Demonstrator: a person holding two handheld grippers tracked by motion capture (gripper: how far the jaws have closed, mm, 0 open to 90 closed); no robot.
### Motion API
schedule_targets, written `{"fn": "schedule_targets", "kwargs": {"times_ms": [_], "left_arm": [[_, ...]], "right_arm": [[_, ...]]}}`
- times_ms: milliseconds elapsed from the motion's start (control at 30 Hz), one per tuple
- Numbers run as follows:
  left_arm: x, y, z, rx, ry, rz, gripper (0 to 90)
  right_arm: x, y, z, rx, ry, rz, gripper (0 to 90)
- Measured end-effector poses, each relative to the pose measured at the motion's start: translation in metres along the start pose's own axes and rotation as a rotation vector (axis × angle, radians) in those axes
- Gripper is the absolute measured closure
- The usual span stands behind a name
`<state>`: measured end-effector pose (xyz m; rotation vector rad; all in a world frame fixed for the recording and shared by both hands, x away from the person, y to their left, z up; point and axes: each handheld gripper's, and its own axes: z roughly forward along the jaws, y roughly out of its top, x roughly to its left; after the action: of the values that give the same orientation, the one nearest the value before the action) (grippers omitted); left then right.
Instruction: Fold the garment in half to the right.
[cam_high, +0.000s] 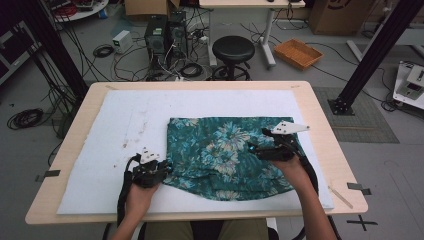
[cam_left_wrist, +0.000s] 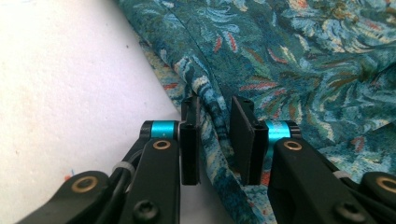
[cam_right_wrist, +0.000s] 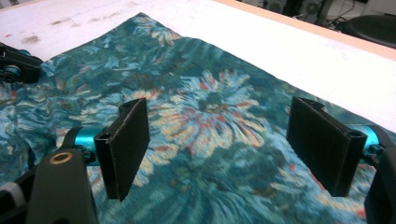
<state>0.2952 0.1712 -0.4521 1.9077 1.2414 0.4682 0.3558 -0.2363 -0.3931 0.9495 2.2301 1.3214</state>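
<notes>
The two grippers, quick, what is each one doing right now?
Left gripper: nearly closed around a raised fold at the edge of the flowery cloth; a firm pinch cannot be told.
Right gripper: open above the cloth, holding nothing.

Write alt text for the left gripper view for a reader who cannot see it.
The left gripper has its two black jaws set close around a raised fold at the edge of a teal floral cloth; whether the pads already pinch it is unclear. The cloth spreads up and to the right, and a white mat lies at the left.
</notes>
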Motion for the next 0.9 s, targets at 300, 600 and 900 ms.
{"fn": "schedule_targets", "kwargs": {"times_ms": [300, 600, 900], "left_arm": [[0.0, -0.002, -0.005, 0.016, -0.035, -0.036, 87.4], [0.001, -0.005, -0.01, 0.025, -0.073, -0.044, 87.4], [0.008, -0.007, -0.01, 0.028, -0.121, -0.088, 87.3]], "right_arm": [[0.017, 0.027, 0.03, 0.01, 0.077, -0.009, 21.5], [0.048, 0.067, 0.083, 0.047, 0.133, -0.091, 21.5], [0.077, 0.094, 0.153, 0.113, 0.206, -0.127, 21.6]]}}
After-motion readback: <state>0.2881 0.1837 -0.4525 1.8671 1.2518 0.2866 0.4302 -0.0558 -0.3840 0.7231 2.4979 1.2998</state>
